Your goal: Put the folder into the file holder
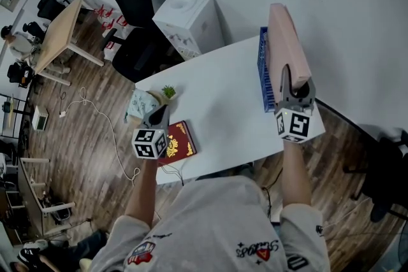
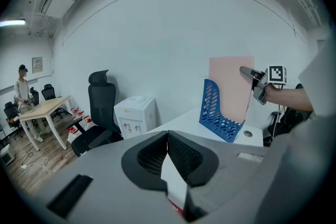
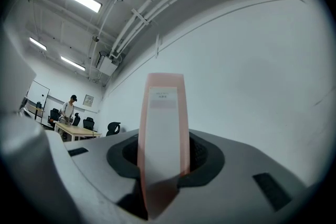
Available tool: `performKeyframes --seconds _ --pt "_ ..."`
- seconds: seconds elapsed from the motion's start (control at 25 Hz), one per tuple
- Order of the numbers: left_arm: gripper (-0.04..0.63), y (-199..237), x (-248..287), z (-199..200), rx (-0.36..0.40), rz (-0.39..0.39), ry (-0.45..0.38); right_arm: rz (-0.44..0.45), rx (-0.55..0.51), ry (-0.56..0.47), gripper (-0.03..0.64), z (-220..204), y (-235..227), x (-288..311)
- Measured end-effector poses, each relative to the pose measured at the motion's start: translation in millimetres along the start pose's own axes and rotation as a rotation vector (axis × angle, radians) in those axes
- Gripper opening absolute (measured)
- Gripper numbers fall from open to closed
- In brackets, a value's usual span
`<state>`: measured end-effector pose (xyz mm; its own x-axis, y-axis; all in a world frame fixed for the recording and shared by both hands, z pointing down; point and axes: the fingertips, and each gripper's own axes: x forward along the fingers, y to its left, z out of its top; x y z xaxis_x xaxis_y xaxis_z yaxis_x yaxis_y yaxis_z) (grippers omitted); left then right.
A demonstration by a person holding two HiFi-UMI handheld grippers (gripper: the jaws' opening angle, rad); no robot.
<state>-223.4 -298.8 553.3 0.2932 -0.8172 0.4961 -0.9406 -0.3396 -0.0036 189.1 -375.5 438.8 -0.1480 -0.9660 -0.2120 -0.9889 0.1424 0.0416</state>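
A pink folder [image 1: 288, 35] stands upright with its lower part inside the blue mesh file holder [image 1: 262, 73] at the right end of the white table [image 1: 220, 111]. My right gripper [image 1: 288, 75] is shut on the folder's near edge. In the right gripper view the folder's spine [image 3: 164, 128] rises between the jaws of my right gripper [image 3: 163, 157]. The left gripper view shows the folder [image 2: 231, 86] in the holder [image 2: 218, 115] with the right gripper [image 2: 251, 75] on it. My left gripper [image 1: 159, 113] hovers at the table's left end, its jaws [image 2: 168, 136] shut on nothing.
A red booklet [image 1: 180, 139] lies under the left gripper, beside a small potted plant [image 1: 168, 92] and a pale object [image 1: 140, 104]. Beyond the table stand a white water dispenser [image 1: 188, 22] and a black office chair [image 1: 134, 16]. A wooden desk [image 1: 60, 35] stands far left.
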Motion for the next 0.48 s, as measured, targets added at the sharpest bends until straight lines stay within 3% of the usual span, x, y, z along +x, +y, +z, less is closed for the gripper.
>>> performKeyframes --seconds 0.48 --pt "0.006 -8.2 11.3 -2.4 0.006 -0.017 0.020 -0.011 0.024 0.070 0.152 -38.6 -6.2 -9.3"
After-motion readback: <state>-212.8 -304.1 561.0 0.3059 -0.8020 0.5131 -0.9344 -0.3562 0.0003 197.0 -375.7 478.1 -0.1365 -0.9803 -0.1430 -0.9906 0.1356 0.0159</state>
